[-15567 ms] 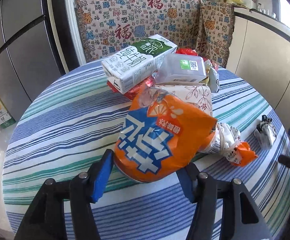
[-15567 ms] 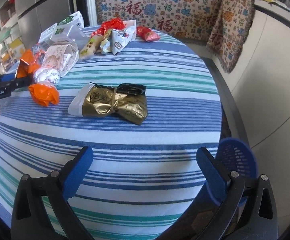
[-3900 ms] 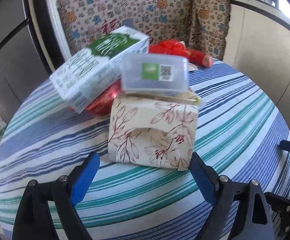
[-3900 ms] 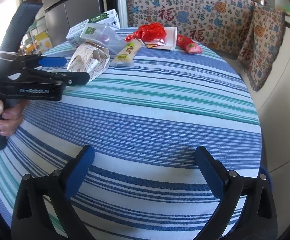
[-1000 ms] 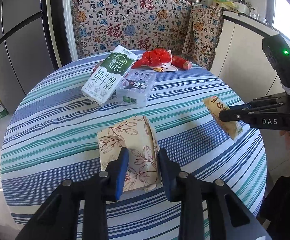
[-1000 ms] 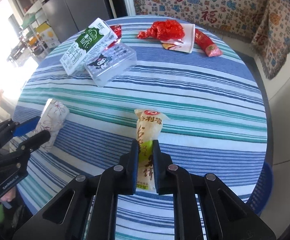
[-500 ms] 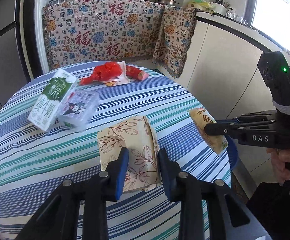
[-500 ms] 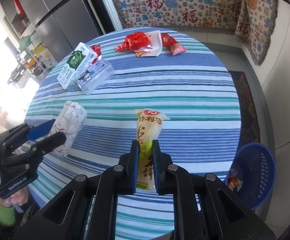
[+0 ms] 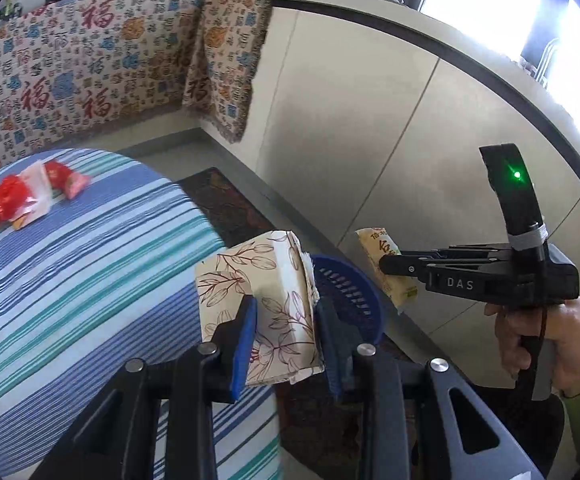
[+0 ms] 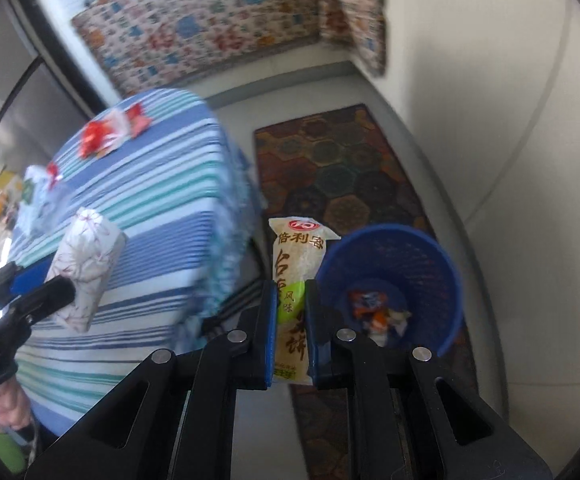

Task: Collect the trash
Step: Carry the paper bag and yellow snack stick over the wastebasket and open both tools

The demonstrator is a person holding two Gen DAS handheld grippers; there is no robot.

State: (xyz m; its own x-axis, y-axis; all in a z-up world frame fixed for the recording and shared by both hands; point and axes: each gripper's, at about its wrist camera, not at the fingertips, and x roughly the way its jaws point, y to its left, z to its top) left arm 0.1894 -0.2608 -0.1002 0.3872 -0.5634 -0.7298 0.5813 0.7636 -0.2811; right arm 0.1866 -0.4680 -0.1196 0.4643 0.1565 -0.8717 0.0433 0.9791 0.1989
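My left gripper (image 9: 286, 332) is shut on a crushed floral paper box (image 9: 266, 292), held in the air past the table's edge, in front of the blue mesh trash basket (image 9: 354, 292). My right gripper (image 10: 291, 316) is shut on a cream snack wrapper (image 10: 296, 256) and hangs over the floor just left of the blue basket (image 10: 430, 264), which holds several scraps. In the left wrist view the right gripper (image 9: 390, 266) shows from the side with the snack wrapper (image 9: 382, 248). The right wrist view shows the left gripper (image 10: 34, 292) holding the floral box (image 10: 86, 264).
A round table with a striped cloth (image 9: 90, 264) carries red wrappers (image 9: 10, 196) at its far side. A patterned rug (image 10: 346, 168) lies on the floor under the basket. Cream cabinets (image 9: 370, 128) stand to the right. A hand (image 9: 562, 344) grips the right tool.
Both grippers have swung right, off the table toward the blue basket, carrying the floral box and the snack wrapper. The milk carton and plastic box have left the left wrist view.
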